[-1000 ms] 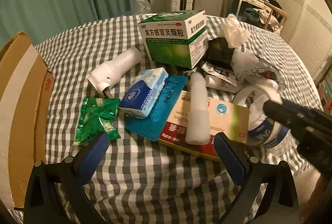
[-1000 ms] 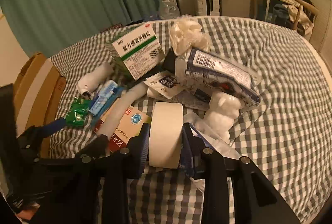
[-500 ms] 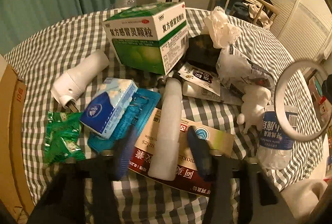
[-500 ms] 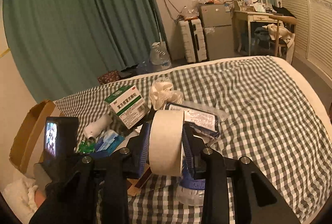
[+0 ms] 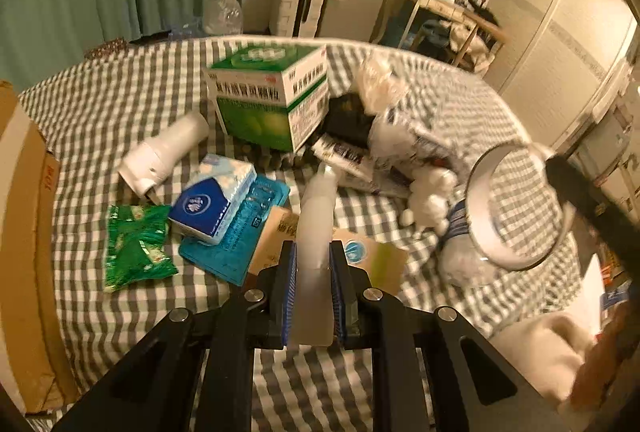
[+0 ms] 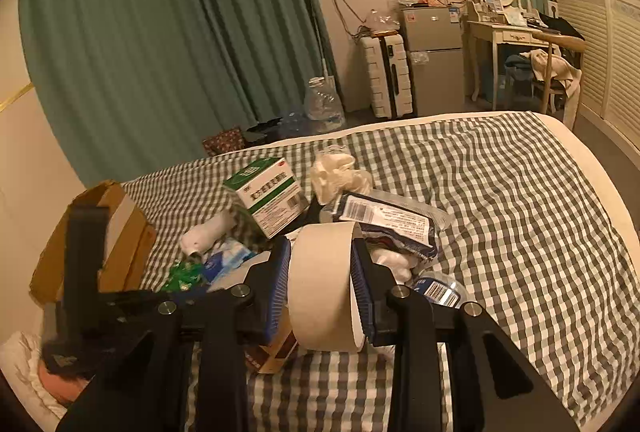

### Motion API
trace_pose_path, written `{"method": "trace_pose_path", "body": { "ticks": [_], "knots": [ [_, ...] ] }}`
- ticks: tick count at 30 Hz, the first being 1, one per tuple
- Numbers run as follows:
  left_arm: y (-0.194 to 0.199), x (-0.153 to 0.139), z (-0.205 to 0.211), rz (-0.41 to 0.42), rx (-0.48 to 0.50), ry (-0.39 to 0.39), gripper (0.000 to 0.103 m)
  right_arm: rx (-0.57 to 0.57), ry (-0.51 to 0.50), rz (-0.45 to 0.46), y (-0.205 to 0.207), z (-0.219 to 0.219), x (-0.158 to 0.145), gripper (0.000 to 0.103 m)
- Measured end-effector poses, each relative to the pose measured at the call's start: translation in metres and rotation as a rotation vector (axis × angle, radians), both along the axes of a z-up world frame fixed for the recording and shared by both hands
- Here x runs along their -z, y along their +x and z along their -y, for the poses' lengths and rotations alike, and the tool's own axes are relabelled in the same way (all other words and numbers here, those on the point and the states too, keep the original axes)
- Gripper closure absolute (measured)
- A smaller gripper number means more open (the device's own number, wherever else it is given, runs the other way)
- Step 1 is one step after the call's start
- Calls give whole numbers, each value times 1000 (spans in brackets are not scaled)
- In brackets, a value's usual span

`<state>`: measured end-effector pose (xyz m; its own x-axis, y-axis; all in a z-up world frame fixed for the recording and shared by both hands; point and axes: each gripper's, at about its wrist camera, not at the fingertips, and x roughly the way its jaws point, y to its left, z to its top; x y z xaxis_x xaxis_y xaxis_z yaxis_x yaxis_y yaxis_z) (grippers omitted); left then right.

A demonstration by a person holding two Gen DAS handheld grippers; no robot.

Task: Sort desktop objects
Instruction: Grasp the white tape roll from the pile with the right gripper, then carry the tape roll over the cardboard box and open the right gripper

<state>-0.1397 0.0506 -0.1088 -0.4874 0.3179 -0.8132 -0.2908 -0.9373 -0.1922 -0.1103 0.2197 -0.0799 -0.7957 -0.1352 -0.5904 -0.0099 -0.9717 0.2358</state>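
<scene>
My left gripper (image 5: 313, 252) is shut on a white squeeze tube (image 5: 316, 216); the tube sticks out forward, tilted up off the flat brown medicine box (image 5: 372, 260). My right gripper (image 6: 320, 252) is shut on a roll of pale tape (image 6: 324, 284), held above the checked cloth (image 6: 500, 200). That tape roll (image 5: 516, 208) also shows at the right of the left wrist view. Left on the cloth are a green-and-white medicine box (image 5: 272, 96), a blue tissue pack (image 5: 214, 200), a green snack packet (image 5: 136, 244) and a white cylinder (image 5: 164, 156).
An open cardboard box (image 5: 24, 232) stands at the left edge. A teal blister card (image 5: 244, 232), a white plush figure (image 5: 432, 192), a water bottle (image 5: 460, 252) and plastic-wrapped packs (image 6: 388, 220) crowd the middle. Right of the pile the cloth (image 6: 520, 252) is bare.
The left jaws went from wide open to shut on the white tube and lifted it. The right gripper rose with the tape roll still in it.
</scene>
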Motion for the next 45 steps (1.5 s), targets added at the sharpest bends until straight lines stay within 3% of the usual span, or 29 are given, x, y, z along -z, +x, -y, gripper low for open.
{"method": "trace_pose_path", "body": {
  "ticks": [4, 11, 14, 23, 28, 31, 36, 38, 39, 40, 42, 43, 45],
  "knots": [
    [11, -30, 18, -51, -16, 84, 87, -16, 8, -1, 16, 12, -12, 73],
    [32, -92, 62, -159, -40, 152, 87, -98, 23, -43, 32, 53, -54, 73],
    [40, -117, 91, -209, -56, 144, 87, -152, -11, -71, 32, 77, -73, 73],
    [52, -183, 210, -247, -214, 102, 87, -383, -70, -129, 12, 196, -136, 73],
    [55, -175, 276, -251, -356, 53, 87, -520, -109, -64, -9, 278, -127, 73],
    [55, -152, 308, -213, -413, 79, 87, -557, -125, 5, -21, 313, -108, 73],
    [51, -112, 327, -160, -438, 23, 85, -593, -114, 81, -38, 352, -76, 73],
    [49, -102, 329, -135, -442, 21, 83, -589, -117, 83, -44, 354, -72, 58],
    [49, -97, 328, -121, -439, 23, 78, -584, -111, 85, -47, 354, -71, 32],
    [50, -93, 328, -118, -439, 16, 72, -570, -107, 75, -48, 353, -72, 24],
    [50, -91, 323, -119, -452, -35, 19, -542, -93, 23, -45, 350, -74, 24],
    [51, -91, 321, -135, -467, -60, 11, -537, -74, 8, -45, 348, -76, 24],
    [56, -94, 315, -172, -483, -74, 6, -500, -39, -17, -44, 335, -80, 24]
  ]
}}
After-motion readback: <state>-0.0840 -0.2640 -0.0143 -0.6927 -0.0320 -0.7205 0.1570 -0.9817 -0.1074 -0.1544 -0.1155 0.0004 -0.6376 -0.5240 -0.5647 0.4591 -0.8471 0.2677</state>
